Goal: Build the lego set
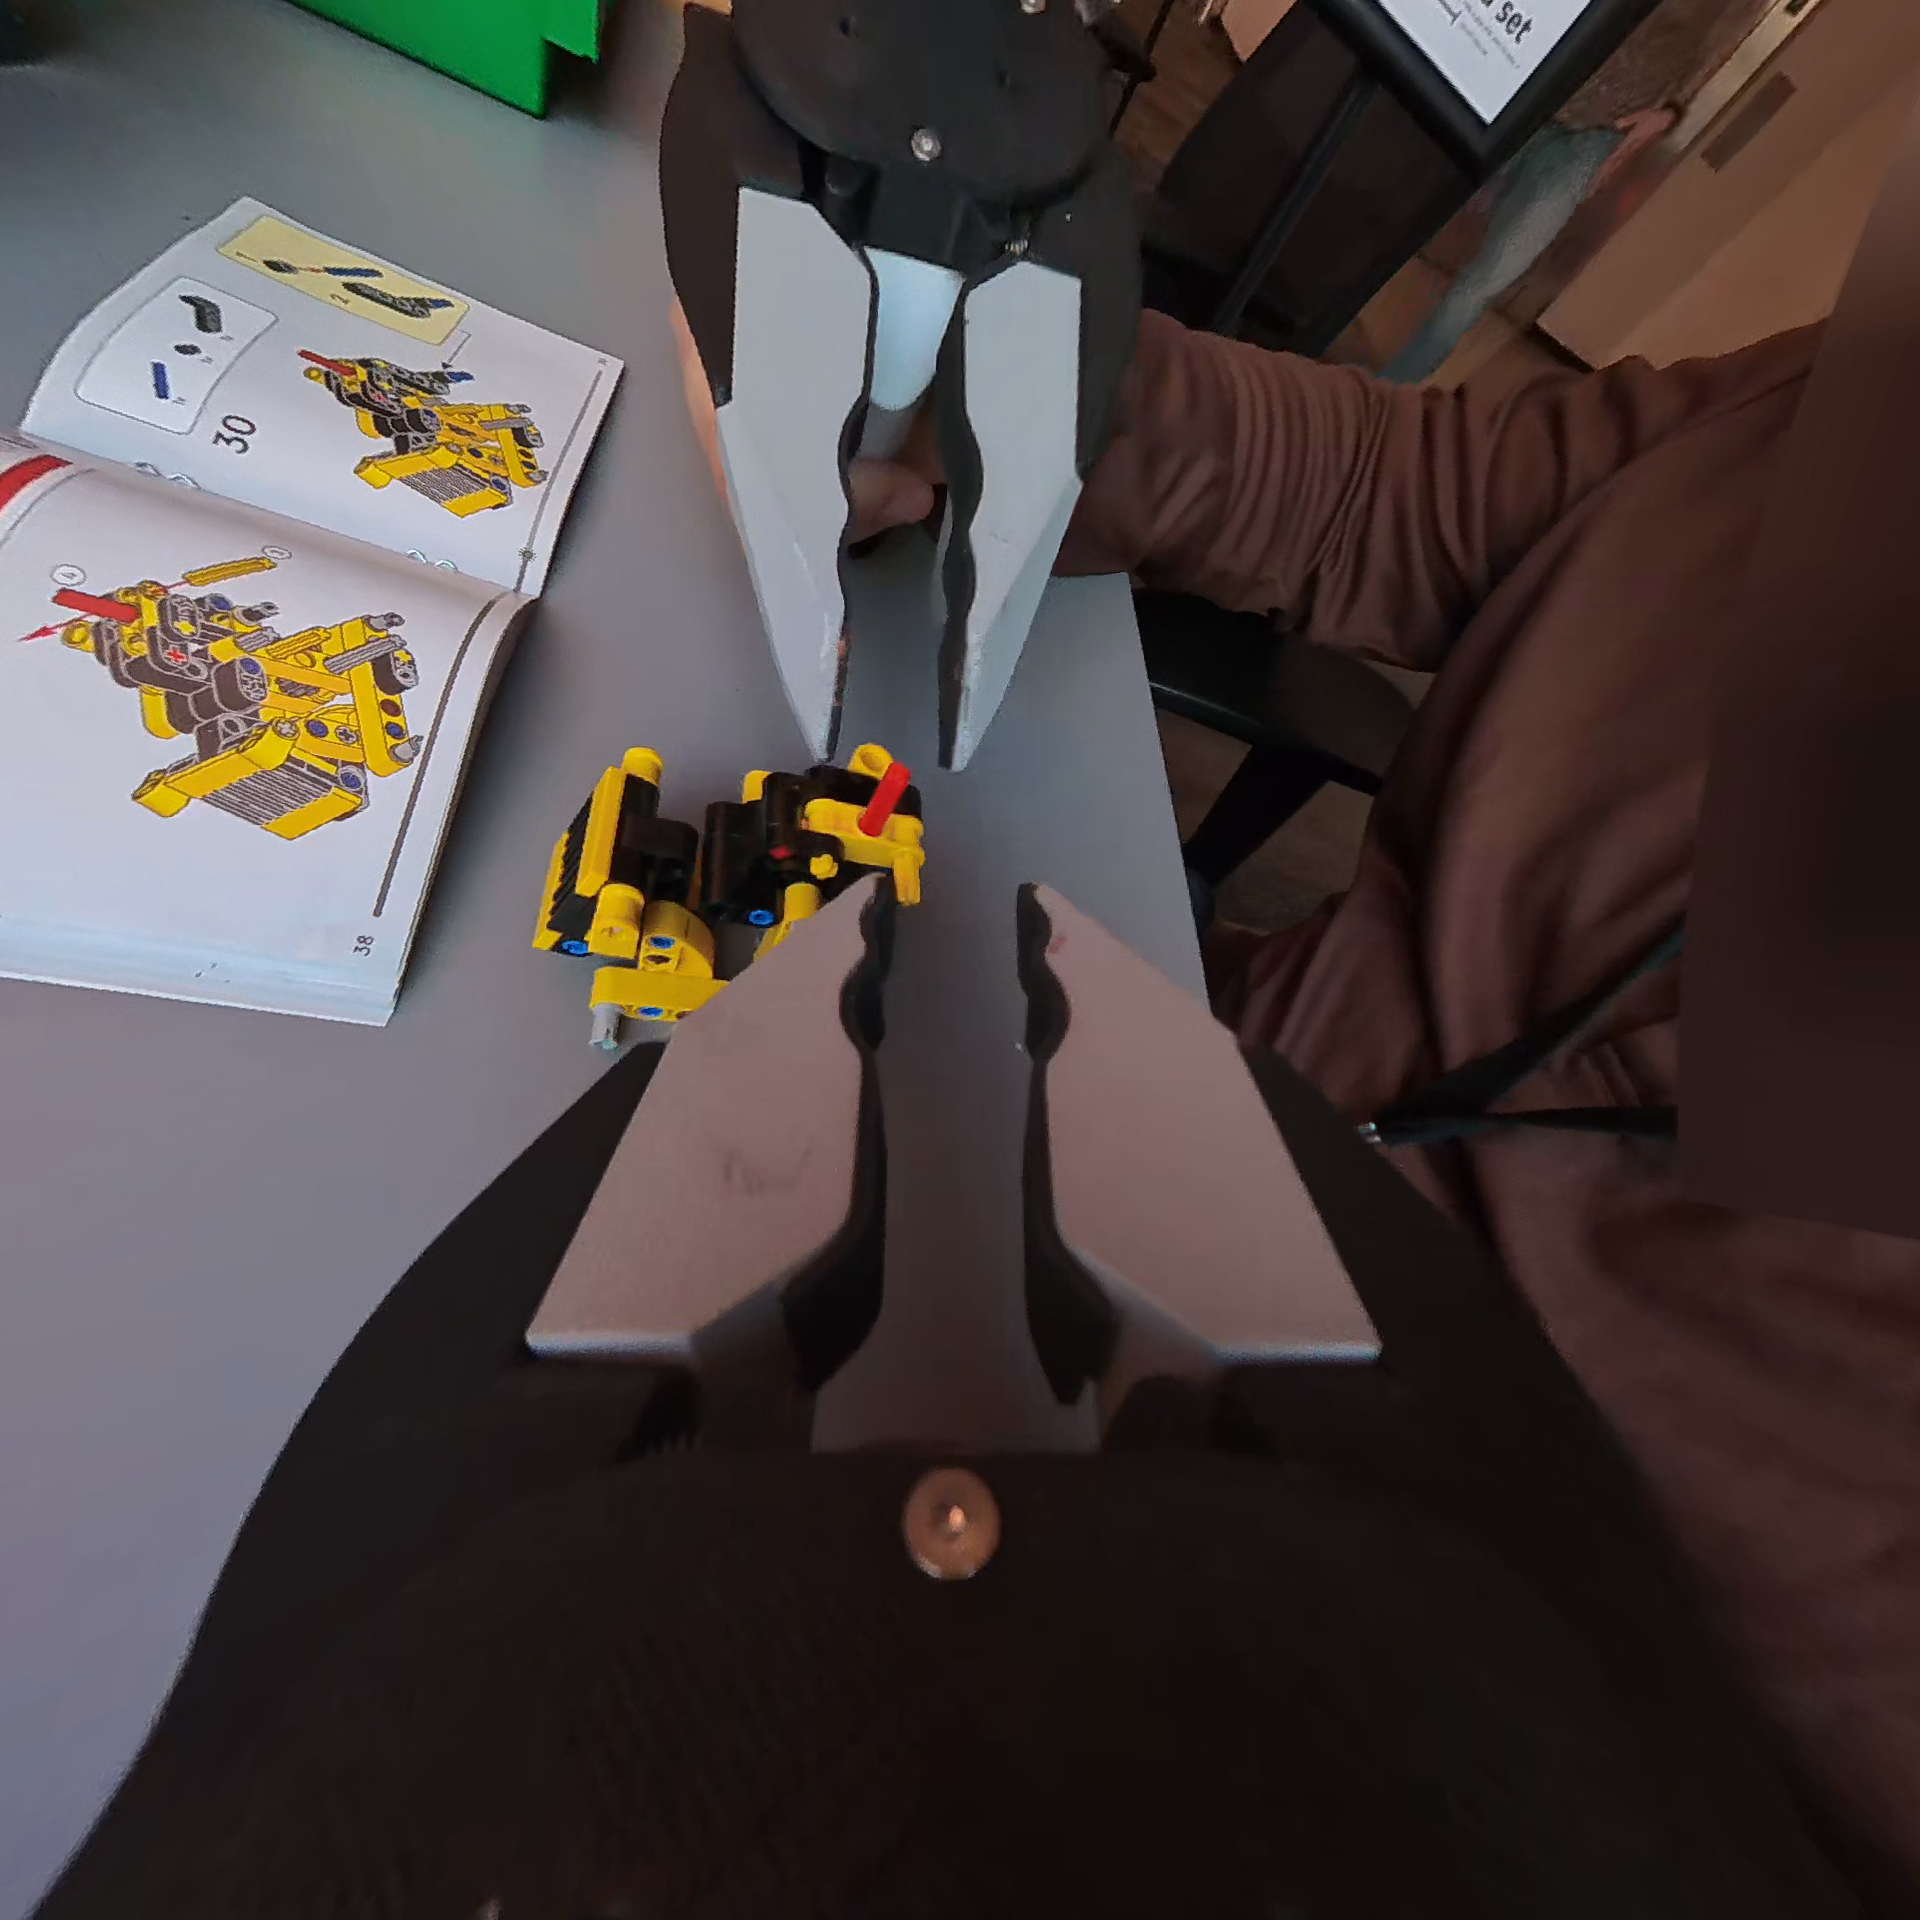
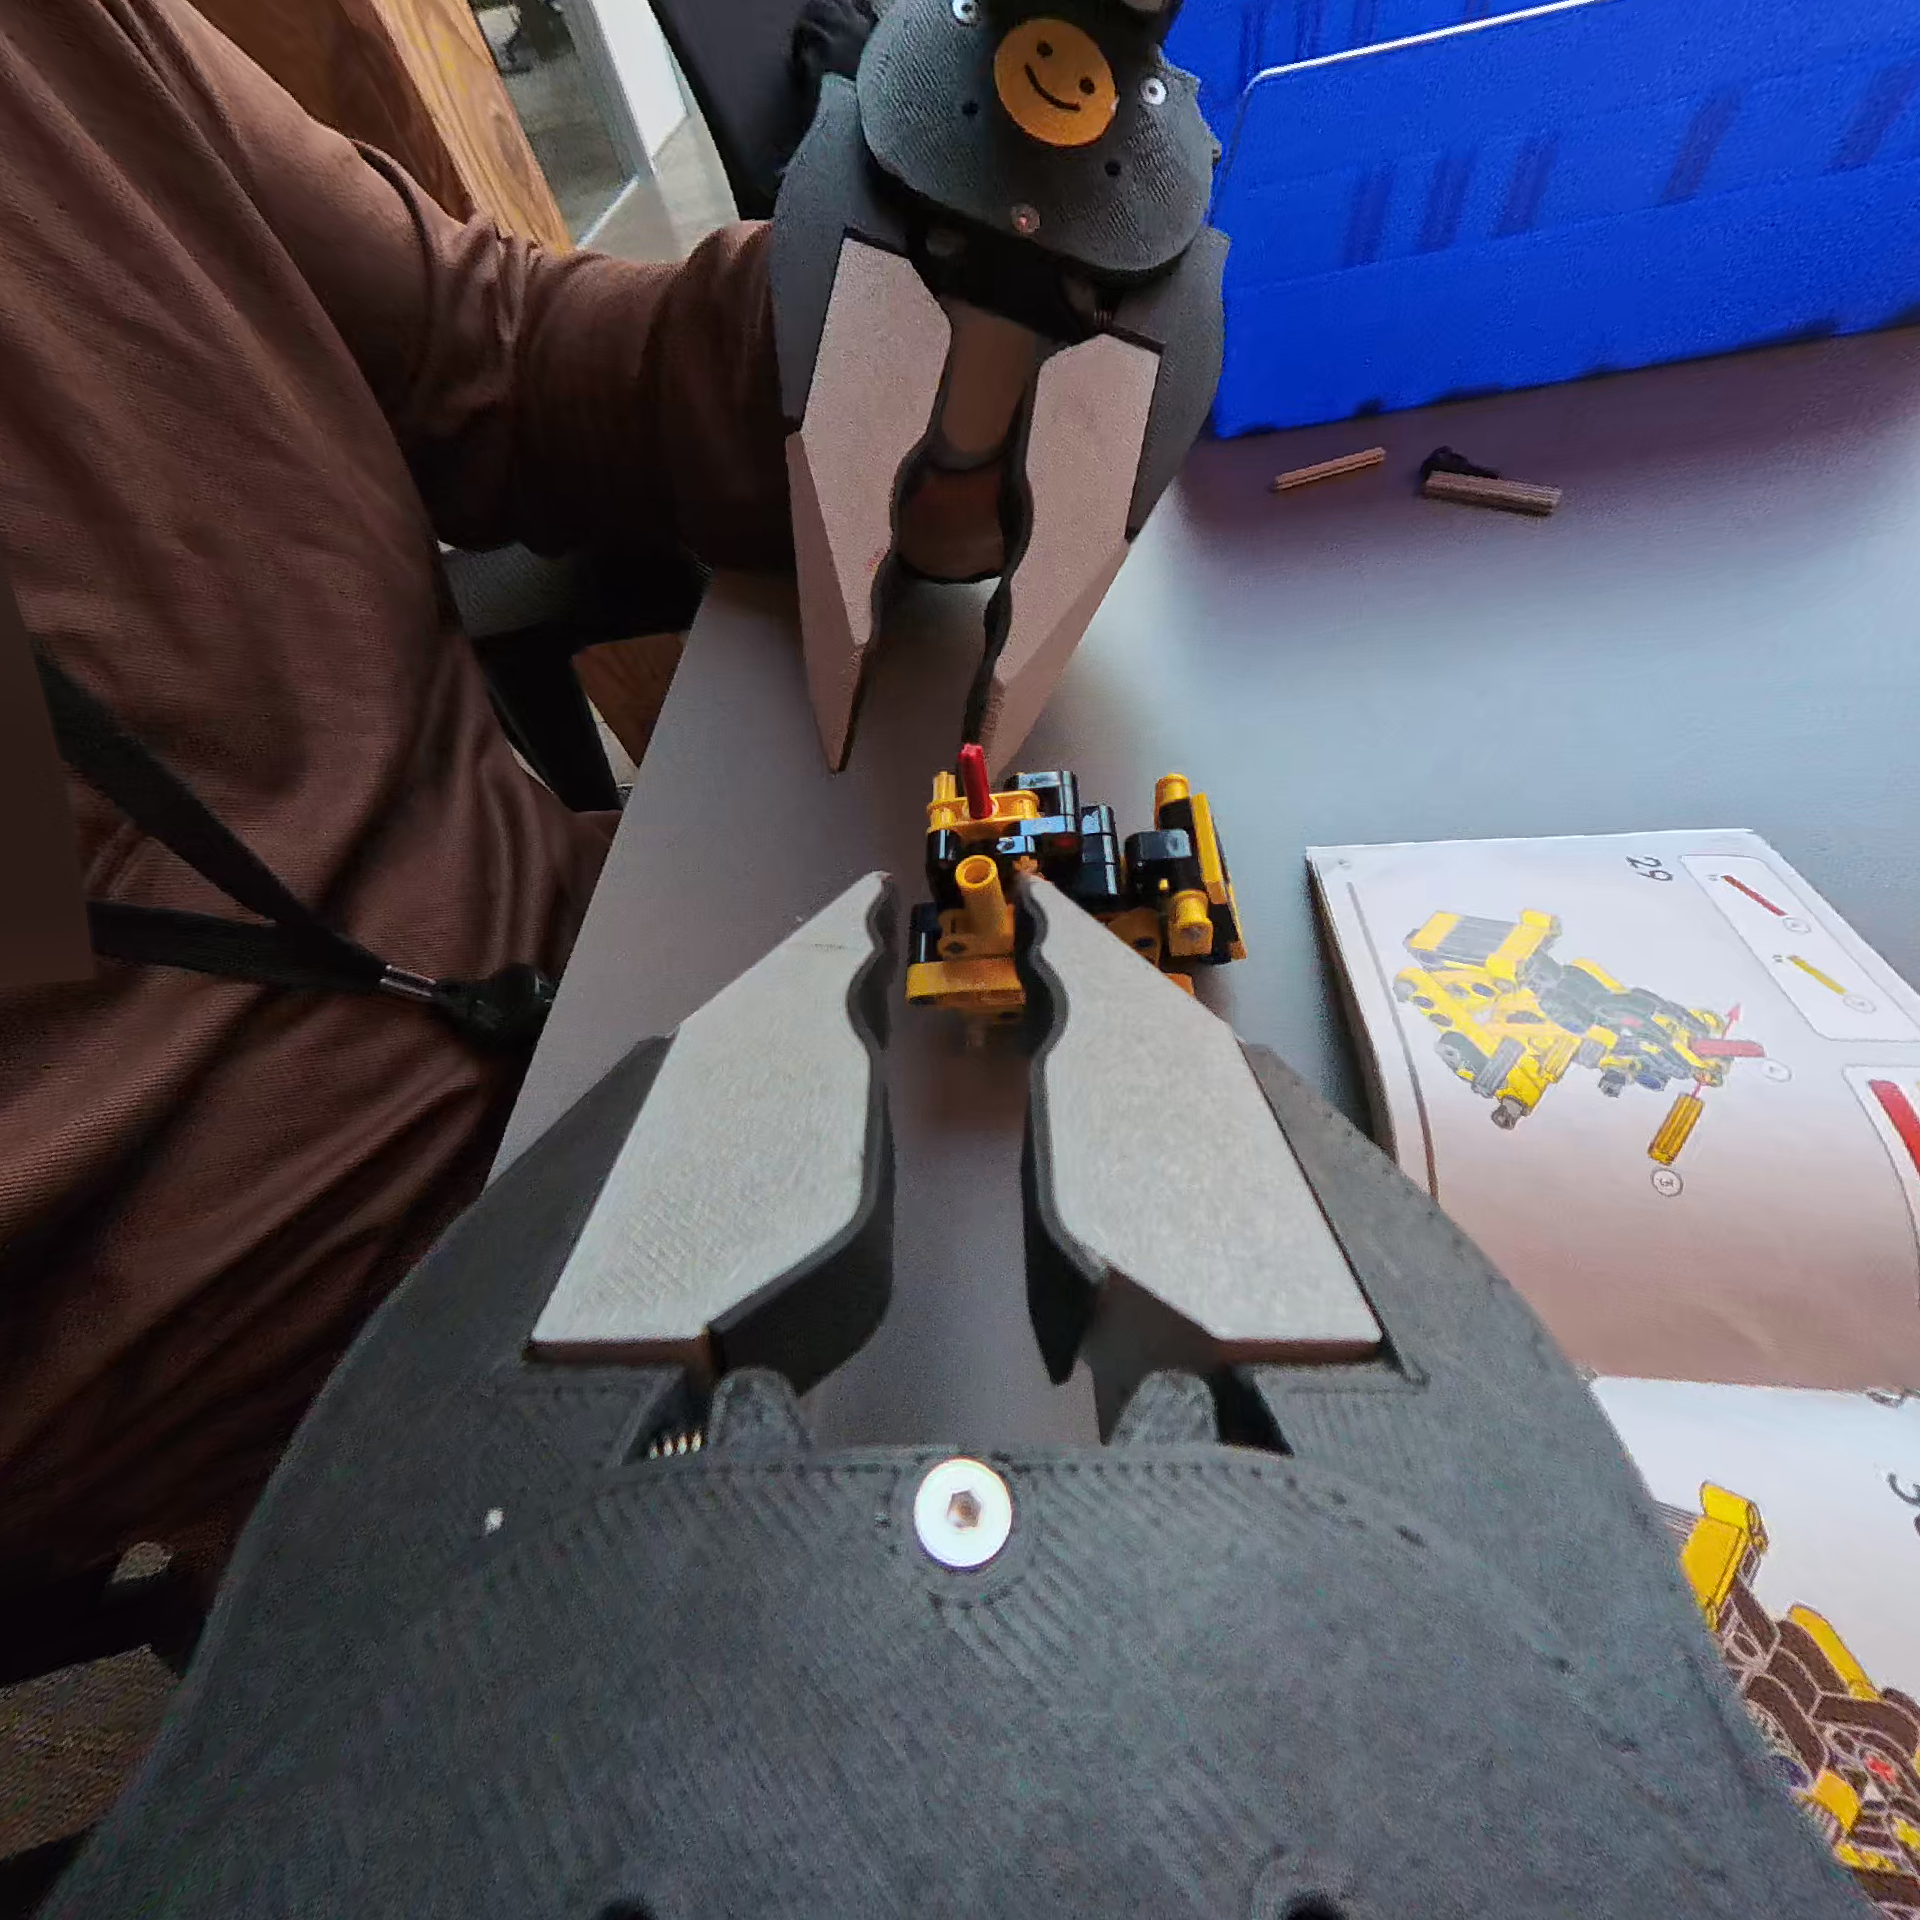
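Both grippers are facing each other across the model [image 1: 727, 883], which is sitting on the table [image 1: 312, 1195] near its edge, just right of the open booklet [image 1: 239, 727].

Left gripper [image 1: 951, 899] is hanging with its jaws spread and nothing between them; its left finger is overlapping the model's near corner in the left wrist view, contact not clear. Right gripper [image 2: 956, 894] is also spread and carrying nothing, with the model's yellow end sitting at the mouth of the gap, not clamped. Its far-side tips are hovering just beyond the red axle [image 1: 883, 800], which is sticking up from the model's end nearest the table edge.

Judging by the booklet page, the step in hand looks like work around that axle end. Doing it well:
- one gripper should be pinching the model's solid black-yellow body, not the axle or the thin yellow pins
- the grip should be square so the model is not twisting
- the other gripper should be fetching the next part; loose pieces [image 2: 1486, 488] are lying well beyond the model, by the blue bin [image 2: 1558, 229]
- the model should be kept away from the table edge while pushing.
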### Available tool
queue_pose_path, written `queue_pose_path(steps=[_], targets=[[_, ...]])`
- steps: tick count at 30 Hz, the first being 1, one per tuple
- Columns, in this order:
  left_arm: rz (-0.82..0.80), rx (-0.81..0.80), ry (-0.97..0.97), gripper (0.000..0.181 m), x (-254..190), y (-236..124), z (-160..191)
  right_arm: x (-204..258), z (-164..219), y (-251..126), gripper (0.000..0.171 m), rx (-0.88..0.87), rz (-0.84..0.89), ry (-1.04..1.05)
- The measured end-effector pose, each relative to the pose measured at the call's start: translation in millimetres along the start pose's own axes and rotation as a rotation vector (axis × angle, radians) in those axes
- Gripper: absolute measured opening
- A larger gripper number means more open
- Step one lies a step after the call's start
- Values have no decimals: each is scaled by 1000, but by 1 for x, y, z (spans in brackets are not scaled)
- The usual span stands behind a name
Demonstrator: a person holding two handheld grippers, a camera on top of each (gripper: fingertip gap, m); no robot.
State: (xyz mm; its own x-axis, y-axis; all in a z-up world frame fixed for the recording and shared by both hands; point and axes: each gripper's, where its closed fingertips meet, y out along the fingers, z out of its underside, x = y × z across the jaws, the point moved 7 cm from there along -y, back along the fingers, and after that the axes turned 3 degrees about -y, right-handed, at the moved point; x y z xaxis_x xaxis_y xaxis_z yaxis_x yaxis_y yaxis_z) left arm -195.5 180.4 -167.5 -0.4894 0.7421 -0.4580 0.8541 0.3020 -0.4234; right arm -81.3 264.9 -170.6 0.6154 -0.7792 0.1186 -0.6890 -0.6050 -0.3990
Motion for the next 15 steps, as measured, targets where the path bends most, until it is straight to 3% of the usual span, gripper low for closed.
queue_pose_path(steps=[8, 15], targets=[[-68, 22, 42, 2, 2, 3, 3, 2, 2, 10, 15, 20, 6, -6], [-67, 19, 51, 1, 1, 5, 3, 3, 2, 11, 12, 27, 14, -19]])
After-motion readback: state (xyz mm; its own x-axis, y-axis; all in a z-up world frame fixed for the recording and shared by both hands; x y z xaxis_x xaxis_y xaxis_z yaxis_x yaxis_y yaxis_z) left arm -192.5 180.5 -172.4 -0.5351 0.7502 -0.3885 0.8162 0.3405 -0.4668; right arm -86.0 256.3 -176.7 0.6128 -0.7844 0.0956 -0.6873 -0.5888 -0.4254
